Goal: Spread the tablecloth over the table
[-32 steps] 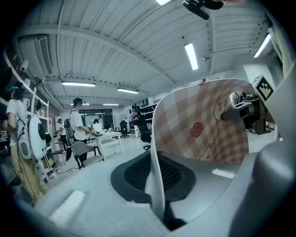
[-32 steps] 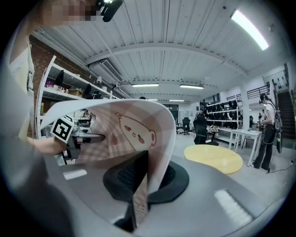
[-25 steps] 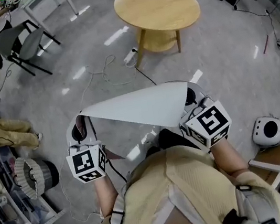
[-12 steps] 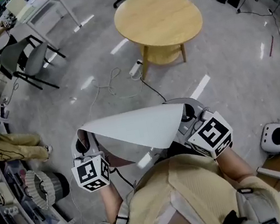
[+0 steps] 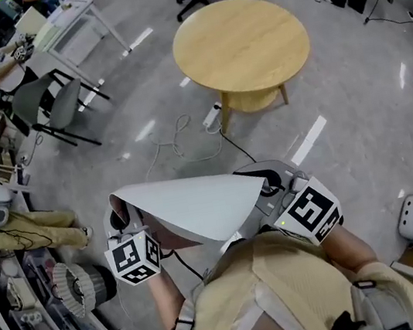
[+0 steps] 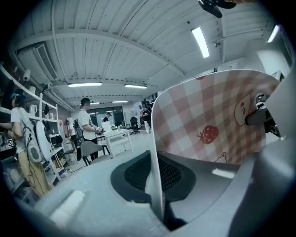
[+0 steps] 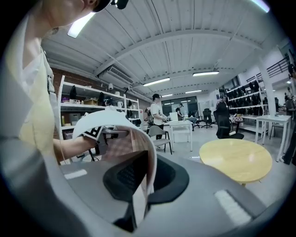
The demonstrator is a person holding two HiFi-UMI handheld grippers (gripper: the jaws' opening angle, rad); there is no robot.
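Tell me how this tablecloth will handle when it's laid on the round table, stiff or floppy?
Probably springy rather than limp: the tablecloth holds a smooth arch between the left tongs and right tongs instead of sagging. Likely light, since thin-edge pinches carry it. It may slide on the smooth wooden table.

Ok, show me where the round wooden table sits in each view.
Head view: the round wooden table is at upper centre-right.
Left gripper view: not in it.
Right gripper view: it is at lower right.
Shared landmark: the tablecloth shows in all three.
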